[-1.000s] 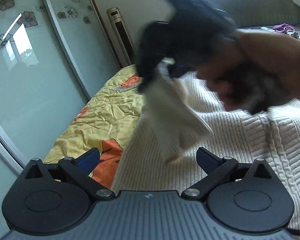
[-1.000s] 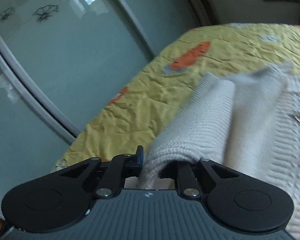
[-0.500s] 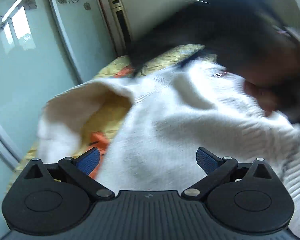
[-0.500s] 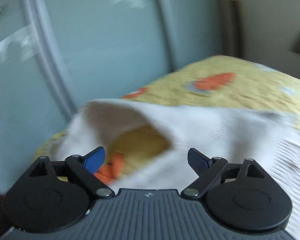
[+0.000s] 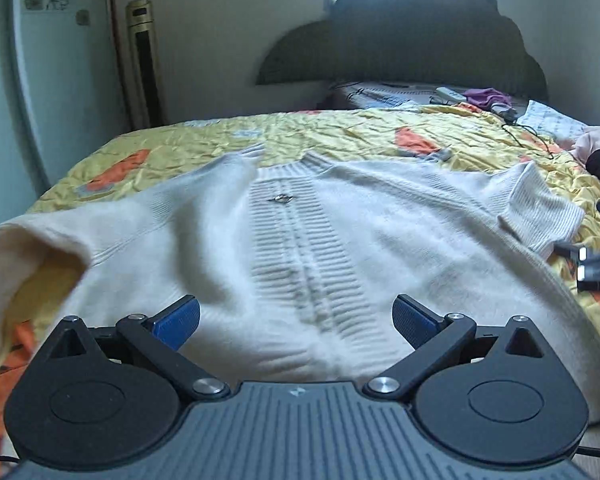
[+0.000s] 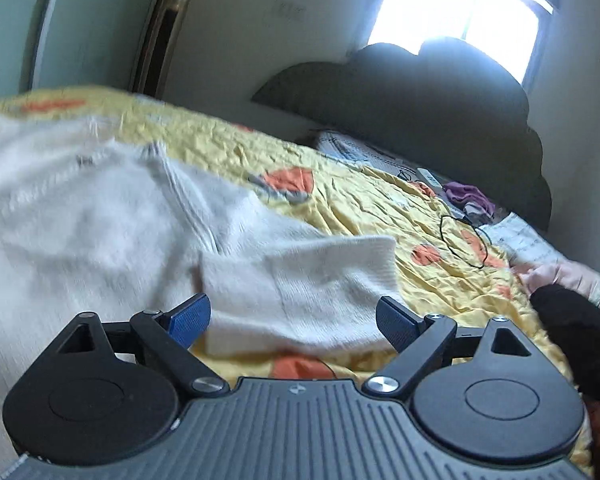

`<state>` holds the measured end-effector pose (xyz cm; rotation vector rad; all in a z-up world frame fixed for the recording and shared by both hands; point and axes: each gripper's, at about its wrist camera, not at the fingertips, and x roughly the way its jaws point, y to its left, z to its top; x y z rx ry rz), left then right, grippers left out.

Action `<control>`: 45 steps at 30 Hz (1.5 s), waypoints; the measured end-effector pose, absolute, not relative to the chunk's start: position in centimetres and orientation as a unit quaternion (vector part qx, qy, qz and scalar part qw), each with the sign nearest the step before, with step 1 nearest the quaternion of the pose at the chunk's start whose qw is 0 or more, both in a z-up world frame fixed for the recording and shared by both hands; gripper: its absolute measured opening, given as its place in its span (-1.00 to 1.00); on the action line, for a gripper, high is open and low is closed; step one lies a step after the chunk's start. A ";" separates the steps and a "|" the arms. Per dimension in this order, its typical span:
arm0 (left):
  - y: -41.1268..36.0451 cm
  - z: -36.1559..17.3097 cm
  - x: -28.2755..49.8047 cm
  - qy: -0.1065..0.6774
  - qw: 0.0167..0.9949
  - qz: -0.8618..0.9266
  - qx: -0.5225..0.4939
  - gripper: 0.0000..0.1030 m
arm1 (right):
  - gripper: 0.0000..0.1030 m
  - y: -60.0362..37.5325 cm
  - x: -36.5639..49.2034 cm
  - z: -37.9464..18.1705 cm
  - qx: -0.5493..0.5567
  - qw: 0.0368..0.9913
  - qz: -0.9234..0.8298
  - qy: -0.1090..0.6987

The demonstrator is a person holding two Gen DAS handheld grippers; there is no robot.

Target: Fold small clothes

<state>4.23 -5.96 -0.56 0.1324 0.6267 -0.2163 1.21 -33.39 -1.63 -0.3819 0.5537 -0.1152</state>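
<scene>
Your white knit sweater [image 5: 300, 240] lies spread face-up on the yellow quilt [image 5: 340, 136], collar toward the far headboard [image 5: 412, 40], w/ its right sleeve cuff [image 6: 320, 280] folded back near the hem. Your left gripper [image 5: 296, 316] hovers over the sweater's near hem, fingers wide apart, nothing between the pads. Your right gripper [image 6: 292, 316] has just been opening; jaws now spread above the cuff, not pressing it.

We see our left gripper [image 5: 296, 316] and right gripper [image 6: 294, 318] at the lower frame edges: black linkage arms, silver pivot screws, blue ribbed finger pads [image 5: 178, 320], round black housings, grey ridged bodies.
</scene>
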 end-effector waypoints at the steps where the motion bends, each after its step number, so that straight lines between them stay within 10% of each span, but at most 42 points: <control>1: -6.5 -1.0 4.7 0.306 0.944 -0.100 0.069 1.00 | 0.78 -33.2 1.0 -2.3 -0.218 0.935 -0.048 0.276; 27: -9.7 -6.2 5.3 0.304 0.940 -0.061 0.145 1.00 | 0.71 -31.3 3.7 -6.2 -0.426 0.871 -0.018 0.244; 29: -9.7 -6.2 5.3 0.304 0.940 -0.061 0.145 1.00 | 0.61 -31.7 3.9 -6.3 -0.405 0.883 -0.015 0.236; 30: -9.7 -6.2 5.3 0.303 0.940 -0.061 0.145 1.00 | 0.24 -31.8 3.7 -6.2 -0.401 0.885 -0.015 0.235; 31: -9.7 -6.2 5.3 0.303 0.940 -0.061 0.145 1.00 | -0.55 -31.9 3.6 -6.3 -0.401 0.885 -0.021 0.234; 32: -9.7 -6.2 5.3 0.303 0.940 -0.061 0.145 1.00 | -0.77 -31.9 3.5 -6.5 -0.403 0.884 -0.027 0.237; 37: -10.2 -5.6 5.2 0.301 0.938 -0.061 0.159 1.00 | -0.81 -33.5 3.7 -4.9 -0.316 0.915 0.003 0.252; 45: -11.9 -4.7 5.5 0.283 0.940 -0.076 0.176 1.00 | -0.81 -50.4 4.4 1.1 0.118 0.967 -0.112 0.195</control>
